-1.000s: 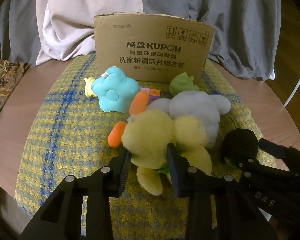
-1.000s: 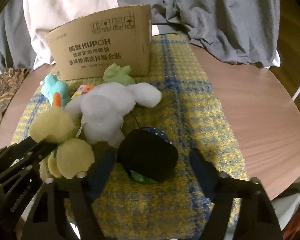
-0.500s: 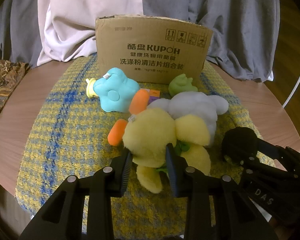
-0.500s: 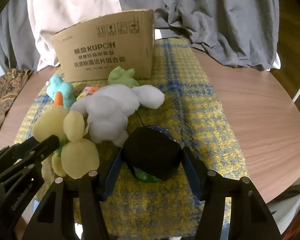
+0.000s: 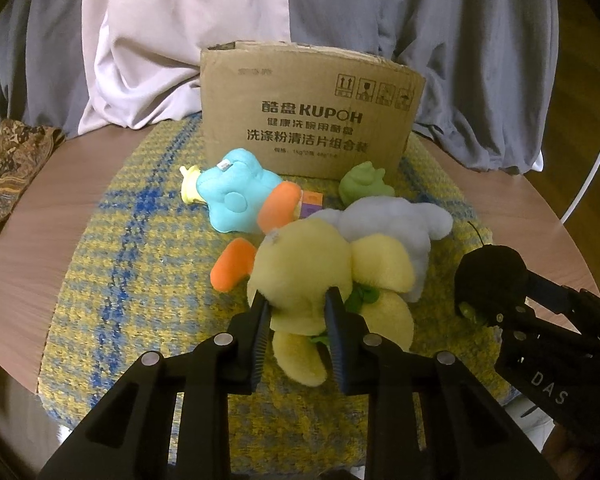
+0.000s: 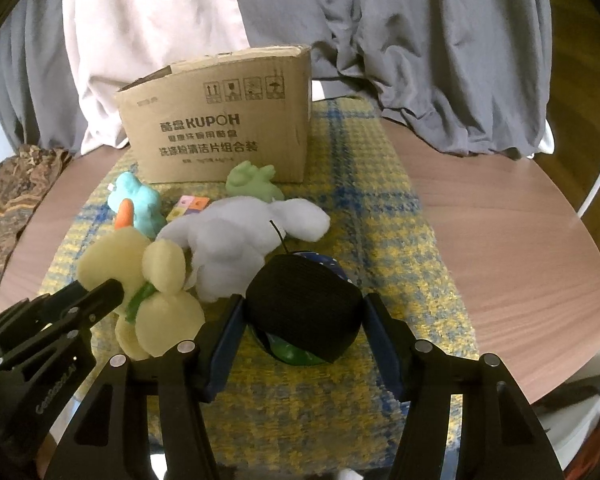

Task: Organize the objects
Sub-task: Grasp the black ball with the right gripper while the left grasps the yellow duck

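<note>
My left gripper (image 5: pixel 298 306) is shut on the yellow plush duck (image 5: pixel 316 268), which shows in the right wrist view (image 6: pixel 140 264) too. My right gripper (image 6: pixel 302 312) is shut on a black round plush toy (image 6: pixel 304 300) with green underneath; it also shows in the left wrist view (image 5: pixel 492 276). Both toys sit at the near side of a yellow-and-blue woven mat (image 5: pixel 132 248). A brown cardboard box (image 5: pixel 308 120) stands at the mat's far edge, seen also in the right wrist view (image 6: pixel 220 120).
A white plush (image 6: pixel 236 236), a turquoise plush with orange parts (image 5: pixel 236 196), a small green plush (image 5: pixel 364 184) and a small colourful card (image 5: pixel 312 204) lie between the held toys and the box. The round wooden table (image 6: pixel 500 232) has grey and pink cloth behind and patterned fabric (image 5: pixel 8 168) at left.
Both grippers have closed: the left fingers squeezed onto the yellow duck, the right fingers came in against the black toy. Both views rose and pulled back slightly.
</note>
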